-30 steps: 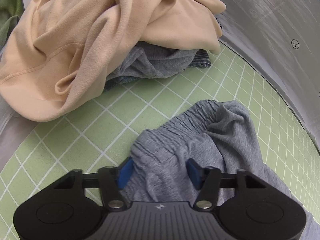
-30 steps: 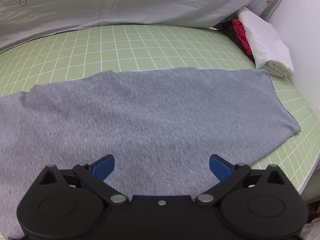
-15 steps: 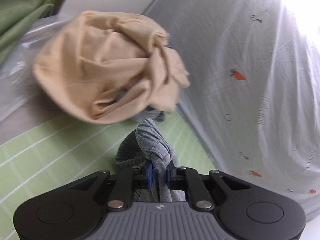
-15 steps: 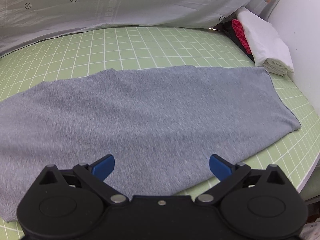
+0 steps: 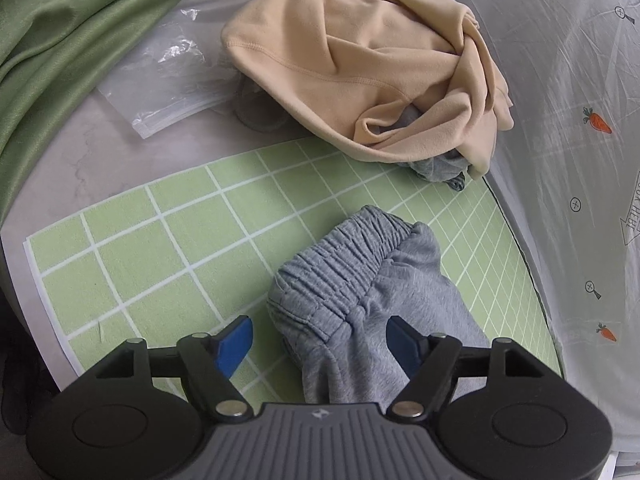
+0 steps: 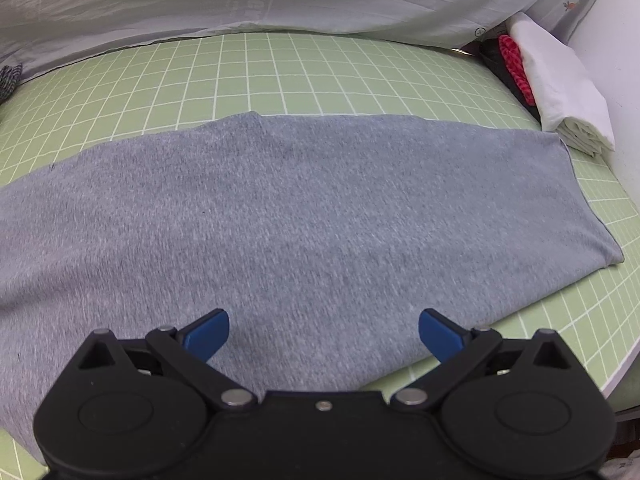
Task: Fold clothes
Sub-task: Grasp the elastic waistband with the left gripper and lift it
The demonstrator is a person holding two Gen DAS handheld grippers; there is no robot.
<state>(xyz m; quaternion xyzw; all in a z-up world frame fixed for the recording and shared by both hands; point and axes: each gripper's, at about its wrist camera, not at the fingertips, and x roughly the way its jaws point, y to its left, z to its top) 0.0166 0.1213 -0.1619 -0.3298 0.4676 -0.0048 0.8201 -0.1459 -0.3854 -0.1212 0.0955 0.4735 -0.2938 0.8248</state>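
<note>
Mat: the green gridded mat (image 6: 304, 76) carries everything; it runs ahead of both sets of jaws and out to either side.
Grey trousers: the grey trousers (image 6: 304, 208) lie spread flat on the mat, directly ahead of the right jaws and passing under them.
Long axis: it runs crosswise to the right jaws, from the leg hem (image 6: 592, 204) off to their right to the waistband (image 5: 348, 252) at the far other end, which sits between and just ahead of the left jaws.
Pointing: hem toward the folded white stack (image 6: 560, 92); waistband toward the beige heap (image 5: 360, 56) lying beyond the left jaws.
Change: half a second ago the left gripper (image 5: 320, 340) had the waistband pinched in a narrow bunch and lifted; now the band rests on the mat, puckered, and the jaws are opening with cloth between them but clear of both pads.
Meaning: probably the waist end has been drawn out to length and released, so a fold can begin; the bunched band looks to need smoothing first.
Right gripper: the right gripper (image 6: 324, 330) hovers with jaws spread wide over the leg, as a second ago; whether its pads touch the cloth is hard to tell from this angle.
</note>
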